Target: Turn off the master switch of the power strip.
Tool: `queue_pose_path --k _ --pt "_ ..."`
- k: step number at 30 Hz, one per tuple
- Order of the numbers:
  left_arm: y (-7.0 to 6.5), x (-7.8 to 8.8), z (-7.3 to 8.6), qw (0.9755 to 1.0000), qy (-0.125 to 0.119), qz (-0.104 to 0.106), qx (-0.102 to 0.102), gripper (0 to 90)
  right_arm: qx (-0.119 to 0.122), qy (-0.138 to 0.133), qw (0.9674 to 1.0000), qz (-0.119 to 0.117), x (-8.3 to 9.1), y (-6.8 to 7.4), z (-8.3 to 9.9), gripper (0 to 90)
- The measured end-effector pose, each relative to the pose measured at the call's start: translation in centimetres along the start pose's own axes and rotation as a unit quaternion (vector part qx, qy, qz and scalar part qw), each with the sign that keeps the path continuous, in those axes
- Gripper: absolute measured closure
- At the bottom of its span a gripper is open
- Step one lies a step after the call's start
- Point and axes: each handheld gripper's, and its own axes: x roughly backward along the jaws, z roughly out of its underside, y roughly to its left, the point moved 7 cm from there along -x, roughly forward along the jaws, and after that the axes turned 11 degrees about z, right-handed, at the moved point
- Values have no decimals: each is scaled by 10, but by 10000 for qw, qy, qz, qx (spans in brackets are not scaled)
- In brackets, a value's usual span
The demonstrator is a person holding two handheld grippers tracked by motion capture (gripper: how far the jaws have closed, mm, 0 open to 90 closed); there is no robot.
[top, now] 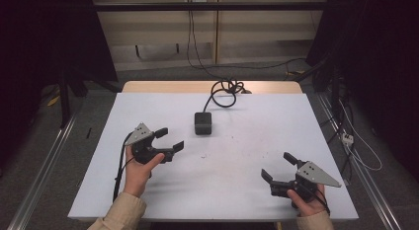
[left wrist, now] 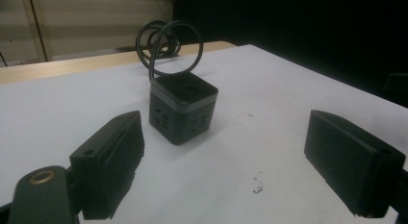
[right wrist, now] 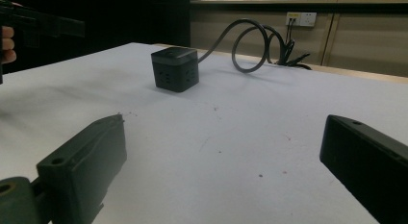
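A black cube power socket (top: pixel 202 123) stands on the white table top (top: pixel 257 126), a little beyond its middle. Its black cable (top: pixel 225 92) coils toward the far edge. My left gripper (top: pixel 170 139) hovers at the left, open, its jaws pointing at the cube from a short way off with nothing between them. In the left gripper view the cube (left wrist: pixel 182 108) sits just beyond that gripper (left wrist: pixel 223 125). My right gripper (top: pixel 276 166) rests near the front right, open and empty. From the right gripper view (right wrist: pixel 226 130) the cube (right wrist: pixel 175 68) lies well ahead.
The cable loops (right wrist: pixel 250 46) lie at the table's far wooden edge (top: pixel 168 87) and run to a wall outlet (right wrist: pixel 300 17). Small dark specks (left wrist: pixel 257 183) dot the sheet. Metal rails (top: pixel 44 161) flank the table on the floor.
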Motion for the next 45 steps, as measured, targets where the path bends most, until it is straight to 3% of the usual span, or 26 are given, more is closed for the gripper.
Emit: queue_pose_path --k 19,24,34,45 --pt "5 -24 -1 9997 158 125 107 346 44 -24 10000 -16 0 1 -2 20" --pt "8 -29 -3 9997 161 123 134 380 24 -31 10000 0 0 0 -2 18" --pt "19 -33 1 9994 309 -70 102 470 15 -29 10000 6 0 -1 -2 18" --pt "22 -44 -5 9991 397 14 126 555 10 -46 10000 5 1 -1 -3 18"
